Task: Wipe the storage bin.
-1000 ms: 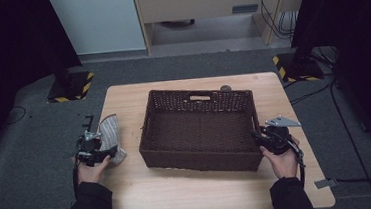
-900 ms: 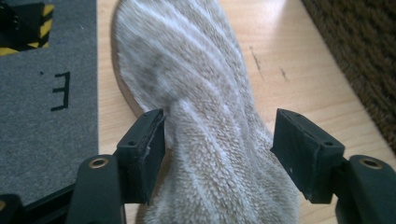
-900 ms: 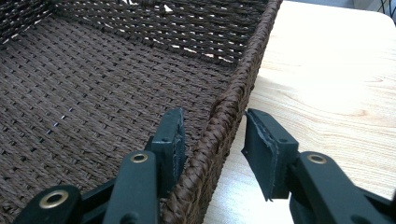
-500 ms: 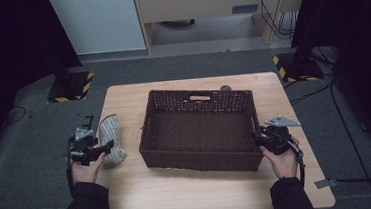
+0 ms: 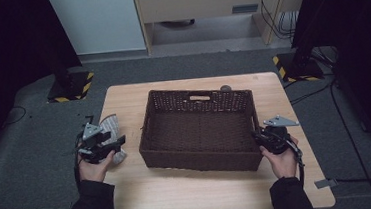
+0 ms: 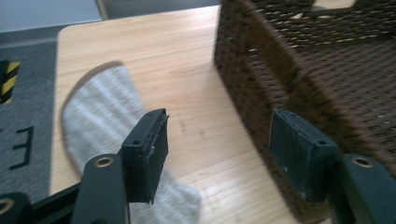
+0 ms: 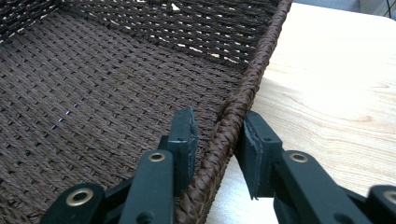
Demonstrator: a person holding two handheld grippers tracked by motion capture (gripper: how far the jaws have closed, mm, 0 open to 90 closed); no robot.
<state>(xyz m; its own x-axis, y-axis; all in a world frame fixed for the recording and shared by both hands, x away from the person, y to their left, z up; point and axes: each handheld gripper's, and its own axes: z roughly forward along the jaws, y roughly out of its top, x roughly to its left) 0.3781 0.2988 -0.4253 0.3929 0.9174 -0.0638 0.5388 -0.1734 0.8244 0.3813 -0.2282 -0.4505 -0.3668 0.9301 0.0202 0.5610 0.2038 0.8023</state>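
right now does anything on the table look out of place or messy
Only the grey sock: it lies loose on the table left of the wicker basket, its end hanging past the table's edge. The basket looks empty and undamaged.

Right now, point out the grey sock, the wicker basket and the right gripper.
grey sock [image 6: 100, 109]: left gripper view, its flat middle.
wicker basket [image 5: 201, 160]: high view, near wall.
right gripper [image 7: 215, 140]: right gripper view, between its fingertips, at the basket's rim.
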